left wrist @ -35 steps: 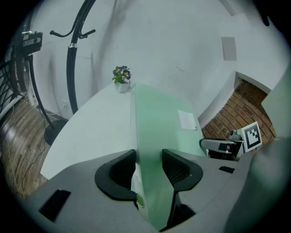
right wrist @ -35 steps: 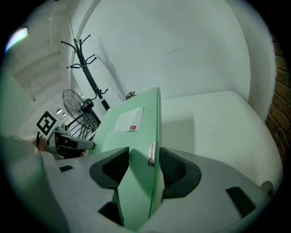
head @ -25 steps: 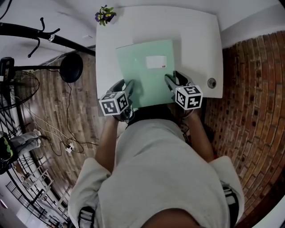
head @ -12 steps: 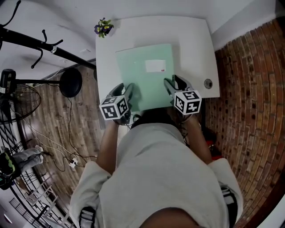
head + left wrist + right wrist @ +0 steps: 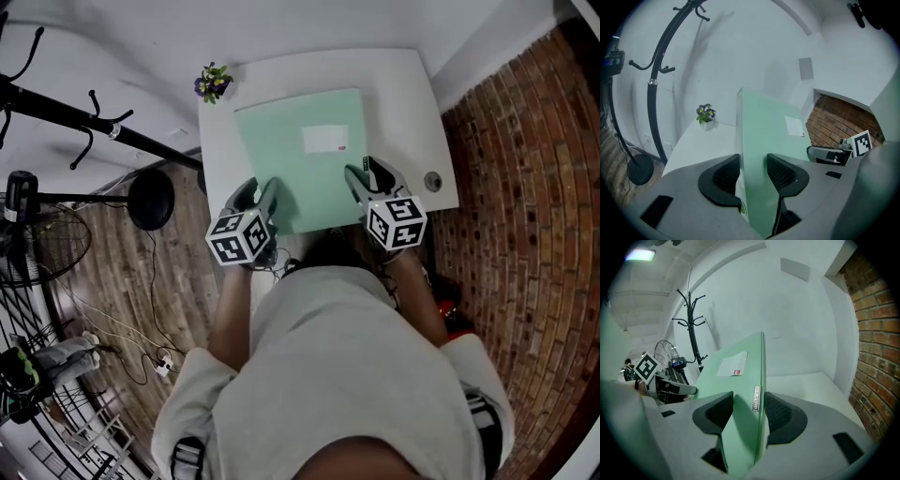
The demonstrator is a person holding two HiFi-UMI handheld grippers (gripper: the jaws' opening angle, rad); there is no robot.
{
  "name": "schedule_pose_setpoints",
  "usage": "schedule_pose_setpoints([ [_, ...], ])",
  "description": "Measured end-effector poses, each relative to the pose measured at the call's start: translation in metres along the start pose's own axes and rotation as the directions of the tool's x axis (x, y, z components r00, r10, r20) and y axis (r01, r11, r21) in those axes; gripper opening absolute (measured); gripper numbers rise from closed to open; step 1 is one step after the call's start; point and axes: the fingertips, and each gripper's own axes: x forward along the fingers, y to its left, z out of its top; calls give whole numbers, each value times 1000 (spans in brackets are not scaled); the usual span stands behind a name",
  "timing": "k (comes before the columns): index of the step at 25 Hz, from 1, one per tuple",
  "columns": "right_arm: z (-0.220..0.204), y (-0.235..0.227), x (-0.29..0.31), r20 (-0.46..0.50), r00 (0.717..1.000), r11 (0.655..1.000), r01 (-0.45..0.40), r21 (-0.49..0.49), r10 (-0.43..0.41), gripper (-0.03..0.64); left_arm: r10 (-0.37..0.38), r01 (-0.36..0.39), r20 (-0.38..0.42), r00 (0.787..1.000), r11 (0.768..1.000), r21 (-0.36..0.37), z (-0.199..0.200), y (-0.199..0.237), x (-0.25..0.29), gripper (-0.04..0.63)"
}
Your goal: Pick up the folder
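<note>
A white table (image 5: 412, 103) stands against a pale wall, with a wooden floor on one side and brick (image 5: 525, 187) on the other. A small flower pot (image 5: 213, 82) sits at the table's far left corner.

In the head view, the green folder (image 5: 300, 159) lies over the middle of the table. Its long axis runs straight away from the person. The left gripper (image 5: 258, 192) is at the folder's left long edge and the right gripper (image 5: 368, 176) at its right long edge, both at the near end. So neither hand is nearer, and the folder stretches forward from both.

In the left gripper view, the folder (image 5: 764, 136) passes between the two black pads (image 5: 780, 171), which are closed on its edge. The sheet goes forward and a little up from the fingers. The table and the flower pot (image 5: 705, 115) show beyond and to the left of it.

In the right gripper view, the folder (image 5: 740, 380) has its thick spine side between the pads (image 5: 778, 413). The jaws stand wide but they are clamped on it. Its far end seems to be above the table (image 5: 811, 385), although this view does not show it surely.

The lift probably depends on this symmetry. The long far part hangs ahead of the fingers, so both hands should rise together to keep it level.
</note>
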Motion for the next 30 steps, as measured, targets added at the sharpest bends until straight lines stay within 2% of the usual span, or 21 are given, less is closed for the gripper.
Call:
schedule_pose_setpoints([
  [7,34,3,-13,100,995,999,28,-40,-24,213,-9,3,86,996,998,61,33,-13,-9,193],
  [15,62,7,-26,194,980,996,54,-67,-40,213,-18,-10,187,982,989,150,63,-24,-22,193],
  [30,78,11,-29,241,969,994,69,-88,-46,213,-29,-18,236,971,980,196,83,-28,-27,193],
])
